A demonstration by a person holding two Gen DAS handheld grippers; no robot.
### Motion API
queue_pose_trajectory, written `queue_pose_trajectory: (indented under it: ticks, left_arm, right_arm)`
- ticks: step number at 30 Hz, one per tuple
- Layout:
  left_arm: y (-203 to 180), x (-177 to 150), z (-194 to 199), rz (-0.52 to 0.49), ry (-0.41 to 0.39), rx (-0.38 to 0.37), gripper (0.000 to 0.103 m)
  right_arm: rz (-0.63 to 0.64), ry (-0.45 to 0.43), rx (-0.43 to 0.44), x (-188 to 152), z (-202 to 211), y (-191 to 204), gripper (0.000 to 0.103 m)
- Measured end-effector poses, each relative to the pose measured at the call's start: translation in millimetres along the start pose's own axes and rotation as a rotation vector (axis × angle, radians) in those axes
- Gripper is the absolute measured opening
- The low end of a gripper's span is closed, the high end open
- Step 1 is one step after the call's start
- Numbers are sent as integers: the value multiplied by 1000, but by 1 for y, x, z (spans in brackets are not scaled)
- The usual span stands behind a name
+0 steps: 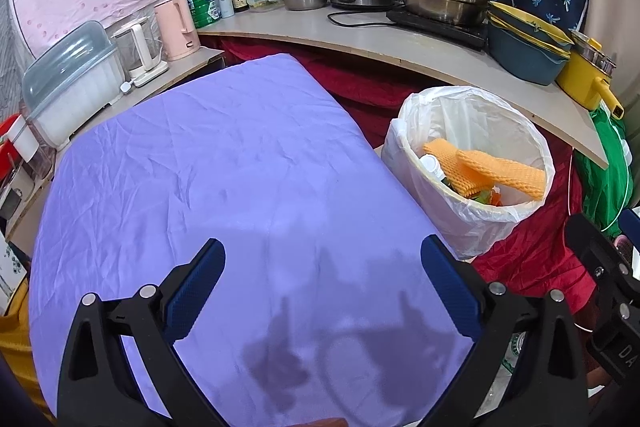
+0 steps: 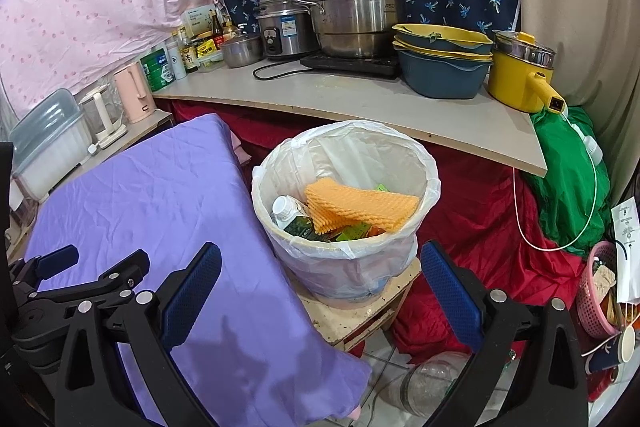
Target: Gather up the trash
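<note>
A white-lined trash bin (image 2: 424,163) stands on a low wooden stool (image 2: 360,315) to the right of a table with a purple cloth (image 1: 224,163). The bin also shows in the left wrist view (image 1: 472,227). It holds orange foam netting (image 2: 360,207), a white-capped bottle (image 2: 285,207) and green wrappers. My left gripper (image 1: 323,285) is open and empty above the purple cloth. My right gripper (image 2: 320,291) is open and empty, just in front of the bin. The left gripper shows at the left edge of the right wrist view (image 2: 96,267).
A curved counter (image 2: 360,99) behind carries steel pots (image 2: 356,7), a rice cooker (image 2: 284,31), stacked blue-yellow basins (image 2: 444,63), a yellow pot (image 2: 520,75) and bottles. Red cloth (image 2: 480,227) hangs below. A pink basket (image 2: 600,291) and a clear bottle (image 2: 428,383) sit on the floor.
</note>
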State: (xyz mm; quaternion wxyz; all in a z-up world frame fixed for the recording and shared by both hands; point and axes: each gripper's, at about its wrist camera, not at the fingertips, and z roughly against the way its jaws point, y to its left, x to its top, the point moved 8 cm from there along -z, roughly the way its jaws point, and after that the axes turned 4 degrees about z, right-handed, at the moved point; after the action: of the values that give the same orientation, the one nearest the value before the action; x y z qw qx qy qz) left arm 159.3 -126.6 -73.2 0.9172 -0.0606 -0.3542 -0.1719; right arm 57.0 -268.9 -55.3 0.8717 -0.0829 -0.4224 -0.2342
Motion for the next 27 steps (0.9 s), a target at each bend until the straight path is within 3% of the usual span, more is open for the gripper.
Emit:
queue_pose_trajectory:
  ticks: [27]
  left_arm:
    - [-2, -2, 0, -7, -6, -4, 94]
  right_arm:
    - [0, 15, -2, -6, -7, 5, 96]
